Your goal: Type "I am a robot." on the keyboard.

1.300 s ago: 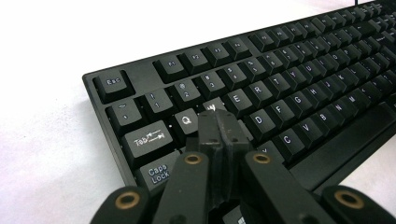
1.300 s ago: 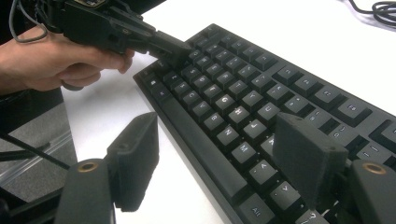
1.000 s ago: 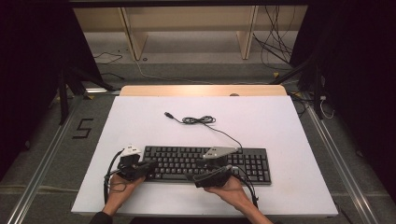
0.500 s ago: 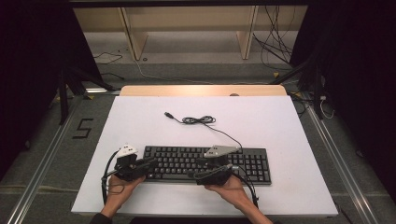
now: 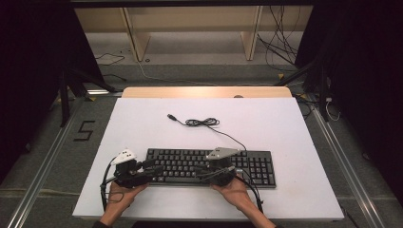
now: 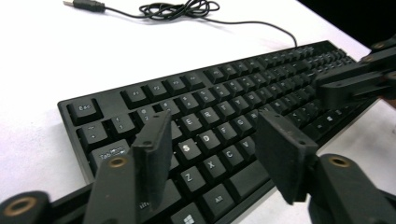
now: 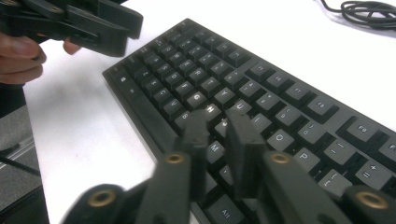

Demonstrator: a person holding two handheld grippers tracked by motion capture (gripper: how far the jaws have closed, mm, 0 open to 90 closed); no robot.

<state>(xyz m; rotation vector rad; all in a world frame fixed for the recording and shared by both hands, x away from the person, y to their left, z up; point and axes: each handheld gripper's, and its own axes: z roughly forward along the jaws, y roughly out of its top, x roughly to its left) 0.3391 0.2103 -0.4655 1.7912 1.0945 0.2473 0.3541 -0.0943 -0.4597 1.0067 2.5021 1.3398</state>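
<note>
A black keyboard (image 5: 209, 166) lies along the near part of the white table; its cable (image 5: 202, 122) coils behind it and ends in a USB plug. My left gripper (image 5: 154, 170) hovers over the keyboard's left end. In the left gripper view its jaws (image 6: 215, 128) have just been opening and stand apart above the letter keys (image 6: 224, 107), with nothing between them. My right gripper (image 5: 198, 172) points left over the middle keys. In the right gripper view its jaws (image 7: 218, 121) have just been closing and are nearly together, holding nothing, low over the keys (image 7: 261, 102).
The white table (image 5: 285, 123) has bare room behind and to the right of the keyboard. A wooden strip (image 5: 204, 91) runs along its far edge, with shelving and loose cables beyond. Metal rails flank the table on the floor.
The left gripper's jaws have spread apart and the right gripper's jaws have drawn together. Both hands stay at the keyboard's near edge.
</note>
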